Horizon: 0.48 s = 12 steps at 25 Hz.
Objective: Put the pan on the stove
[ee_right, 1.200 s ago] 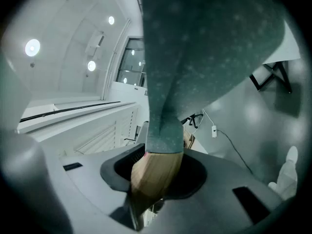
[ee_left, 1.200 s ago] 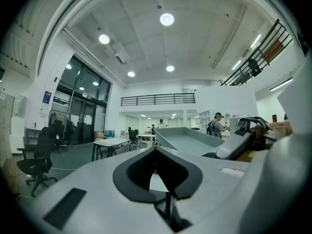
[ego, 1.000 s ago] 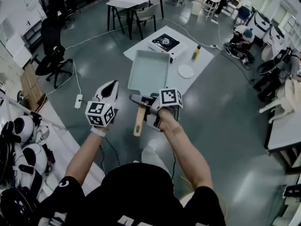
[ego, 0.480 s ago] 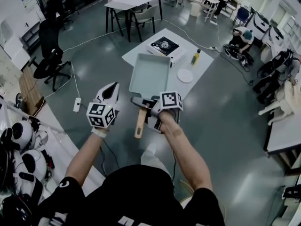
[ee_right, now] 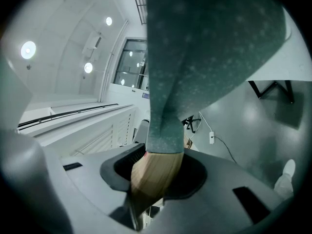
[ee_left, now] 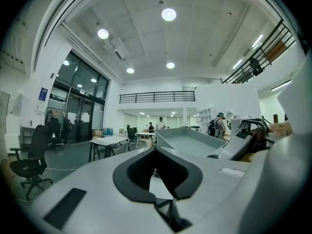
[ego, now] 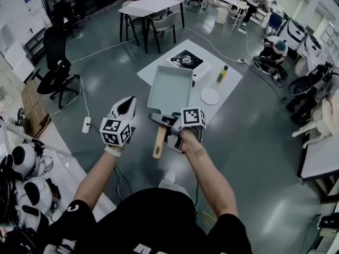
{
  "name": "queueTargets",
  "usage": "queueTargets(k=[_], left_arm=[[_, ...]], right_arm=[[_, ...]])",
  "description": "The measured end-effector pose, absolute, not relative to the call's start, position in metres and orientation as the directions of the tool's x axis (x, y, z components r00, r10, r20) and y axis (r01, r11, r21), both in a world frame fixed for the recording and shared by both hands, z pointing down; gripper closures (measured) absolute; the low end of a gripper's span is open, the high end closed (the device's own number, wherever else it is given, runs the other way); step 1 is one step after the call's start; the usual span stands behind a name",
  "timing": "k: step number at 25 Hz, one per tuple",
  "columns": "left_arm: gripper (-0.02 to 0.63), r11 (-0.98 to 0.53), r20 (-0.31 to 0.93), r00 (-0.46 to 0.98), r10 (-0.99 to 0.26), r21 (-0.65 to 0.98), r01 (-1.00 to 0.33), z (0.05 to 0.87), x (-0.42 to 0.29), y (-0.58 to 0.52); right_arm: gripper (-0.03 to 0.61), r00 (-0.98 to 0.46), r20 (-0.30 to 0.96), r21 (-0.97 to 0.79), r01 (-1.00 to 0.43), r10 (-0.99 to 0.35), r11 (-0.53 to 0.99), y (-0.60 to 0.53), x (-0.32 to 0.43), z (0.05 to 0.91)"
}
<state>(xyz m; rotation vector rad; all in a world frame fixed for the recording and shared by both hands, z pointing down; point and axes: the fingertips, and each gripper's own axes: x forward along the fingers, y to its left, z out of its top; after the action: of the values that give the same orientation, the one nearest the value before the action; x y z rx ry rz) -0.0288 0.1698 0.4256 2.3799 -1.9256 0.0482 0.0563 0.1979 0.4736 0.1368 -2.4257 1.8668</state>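
Note:
A rectangular grey-green pan point(ego: 170, 89) with a wooden handle point(ego: 158, 141) hangs in the air in front of me. My right gripper point(ego: 160, 121) is shut on the handle near where it joins the pan. In the right gripper view the handle point(ee_right: 153, 174) sits between the jaws and the pan's underside point(ee_right: 209, 43) fills the top. My left gripper point(ego: 127, 103) is left of the pan, apart from it, shut with nothing in it. Its view shows the pan point(ee_left: 190, 143) to the right. The black-topped portable stove point(ego: 186, 60) stands on the white table point(ego: 159, 62) beyond the pan.
On the table are a yellow bottle point(ego: 221, 74) and a small white plate point(ego: 210, 96), right of the stove. An office chair point(ego: 55, 67) and a power strip point(ego: 86, 125) with cables are on the floor to the left. More tables and chairs point(ego: 153, 9) stand behind.
The table and stove have shifted slightly in the head view as I move. Both grippers sit a little lower in the frame; the pan stays held the same way.

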Motion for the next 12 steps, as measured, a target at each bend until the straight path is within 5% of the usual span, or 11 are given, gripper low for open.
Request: queueTargets(k=[12], left_arm=[[0.615,-0.190,0.082,0.193,-0.978,0.037,-0.981,0.427,-0.029,0.100]], right_arm=[[0.466,-0.993,0.118,-0.959,-0.117,-0.011,0.257,0.124,0.058,0.477]])
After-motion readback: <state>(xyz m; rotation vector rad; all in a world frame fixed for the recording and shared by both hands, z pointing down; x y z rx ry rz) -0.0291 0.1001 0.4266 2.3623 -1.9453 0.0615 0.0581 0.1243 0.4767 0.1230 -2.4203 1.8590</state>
